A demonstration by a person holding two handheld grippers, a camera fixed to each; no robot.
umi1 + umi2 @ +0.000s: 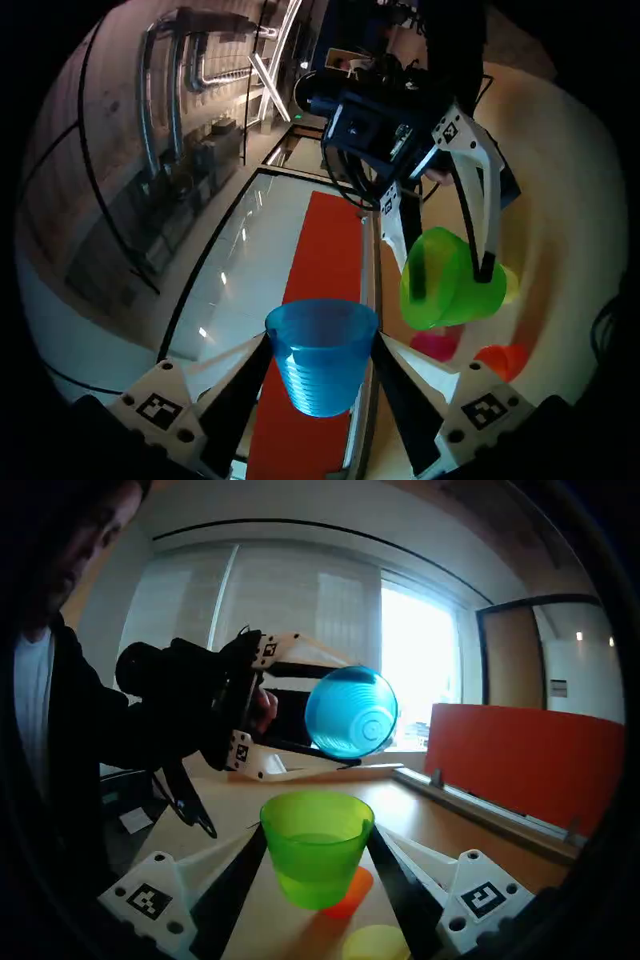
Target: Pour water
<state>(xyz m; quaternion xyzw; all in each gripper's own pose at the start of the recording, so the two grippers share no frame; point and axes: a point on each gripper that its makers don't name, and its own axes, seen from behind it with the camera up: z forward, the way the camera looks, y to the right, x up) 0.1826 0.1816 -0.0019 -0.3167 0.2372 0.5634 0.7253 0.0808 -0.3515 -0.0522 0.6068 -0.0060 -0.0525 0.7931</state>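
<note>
Water (pixel 314 842) shows as a pale level line low inside the green cup (pixel 318 856), at the lower centre of the right gripper view. The largest thing there is the wooden table (pixel 448 816), which runs across the lower half. A red partition (pixel 520 760) stands along its far edge at the right. At the left of the frame a person in a dark sleeve (pixel 104 720) reaches in, and a hand (pixel 264 708) grips the body of the left gripper (pixel 352 712).

That gripper sits at the upper centre of the frame, above the table. Its two white fingers are spread about a cup's width and press on opposite sides of the blue cup (pixel 352 712). The cup is tipped over, with its base turned toward the camera. In the left gripper view the same cup sits at the lower centre with both dark pads against its ribbed wall.

The right gripper (pixel 318 836) is opened to a similar width and clamps the green cup on both sides. The cup stands upright over the table. In the left gripper view it appears right of centre with its mouth facing left.

Smallest are an orange piece (pixel 352 892), partly behind the green cup, and a yellow one (pixel 376 942) at the bottom edge. Both lie on the table.
</note>
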